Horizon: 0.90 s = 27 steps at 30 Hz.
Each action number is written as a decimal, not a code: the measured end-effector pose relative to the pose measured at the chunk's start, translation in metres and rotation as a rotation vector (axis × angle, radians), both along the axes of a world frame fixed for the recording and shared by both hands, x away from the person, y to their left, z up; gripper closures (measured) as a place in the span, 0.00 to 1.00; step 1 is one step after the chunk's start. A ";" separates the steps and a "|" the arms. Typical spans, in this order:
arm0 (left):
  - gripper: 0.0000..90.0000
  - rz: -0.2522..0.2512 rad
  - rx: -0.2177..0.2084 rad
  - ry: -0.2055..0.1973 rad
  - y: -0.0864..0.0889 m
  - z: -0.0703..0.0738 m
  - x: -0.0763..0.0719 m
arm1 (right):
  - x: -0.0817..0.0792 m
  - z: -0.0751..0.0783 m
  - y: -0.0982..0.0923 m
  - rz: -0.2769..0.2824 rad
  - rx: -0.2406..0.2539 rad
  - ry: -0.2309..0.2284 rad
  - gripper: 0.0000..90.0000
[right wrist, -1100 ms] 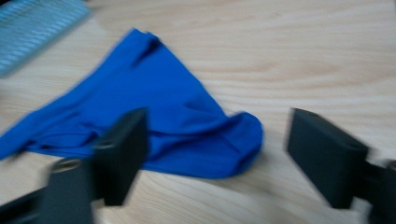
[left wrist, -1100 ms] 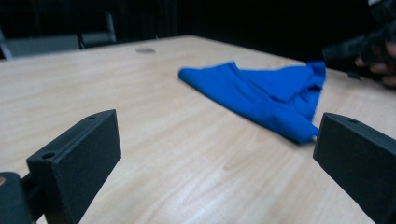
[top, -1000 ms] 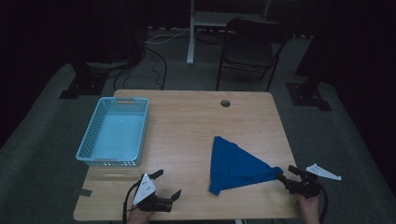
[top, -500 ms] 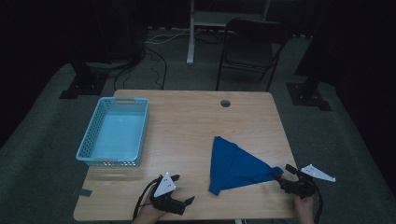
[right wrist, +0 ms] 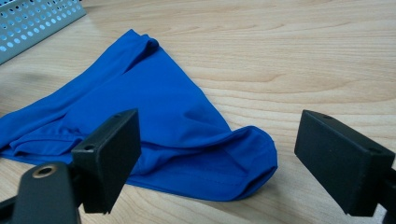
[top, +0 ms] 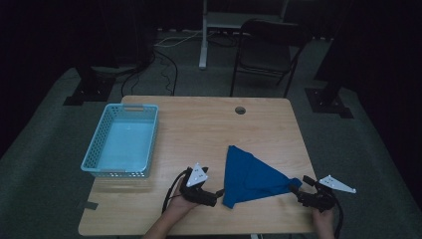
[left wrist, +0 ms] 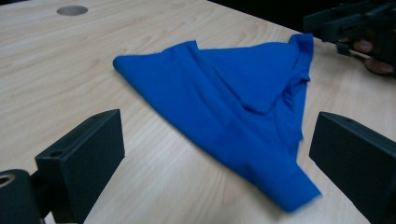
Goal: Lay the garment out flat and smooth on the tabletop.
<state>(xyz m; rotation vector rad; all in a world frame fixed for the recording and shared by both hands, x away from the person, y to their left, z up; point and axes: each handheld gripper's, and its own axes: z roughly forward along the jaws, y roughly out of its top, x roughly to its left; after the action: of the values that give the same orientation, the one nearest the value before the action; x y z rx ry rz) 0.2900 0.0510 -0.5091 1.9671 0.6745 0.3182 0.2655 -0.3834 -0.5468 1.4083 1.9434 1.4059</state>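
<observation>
Your left claw (top: 215, 195) has moved right along the near edge of the counter (top: 199, 129) since a second ago; back then it sat well to the left of the blue cloth (top: 249, 174), and now its jaws point at the cloth's near left corner from just beside it. Your right claw (top: 294, 185) has barely shifted and stays at the cloth's right tip. The cloth itself lies where it did, in the same folded triangle on the near right part of the counter.

In the left gripper view, your left claw (left wrist: 215, 154) is released, jaws spread wide with the cloth (left wrist: 224, 112) lying flat between and beyond them, its near corner just ahead. Your right hand's claw (left wrist: 336, 25) shows at the far corner, close to the cloth's tip.

In the right gripper view, your right claw (right wrist: 215, 154) is also released, jaws wide apart, and the rounded fold of the cloth (right wrist: 154, 116) sits between them on the wood, not pinched.

The light blue basket (top: 94, 154) stands on the left part of the counter, well apart from the cloth. A round hole (top: 240, 110) sits near the far edge. Beyond the counter a dark folding chair (top: 266, 50) stands on the floor. Nothing lies between either claw and the cloth.
</observation>
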 end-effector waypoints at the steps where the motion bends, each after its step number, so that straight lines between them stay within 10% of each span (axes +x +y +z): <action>1: 0.04 -0.001 0.002 0.002 -0.004 0.001 0.003 | 0.000 0.000 0.000 0.001 0.001 0.000 0.16; 20: 0.07 0.016 0.110 0.019 -0.088 0.008 0.053 | -0.001 0.000 -0.001 0.007 0.013 -0.003 0.16; 27: 0.28 0.042 0.150 0.050 -0.114 -0.004 0.068 | -0.002 0.000 -0.001 0.004 0.017 -0.012 0.16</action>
<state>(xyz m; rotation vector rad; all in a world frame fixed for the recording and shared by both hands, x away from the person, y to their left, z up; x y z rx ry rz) 0.3584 -0.0635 -0.5133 2.1121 0.7429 0.3546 0.2638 -0.3846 -0.5468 1.4011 1.9329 1.4327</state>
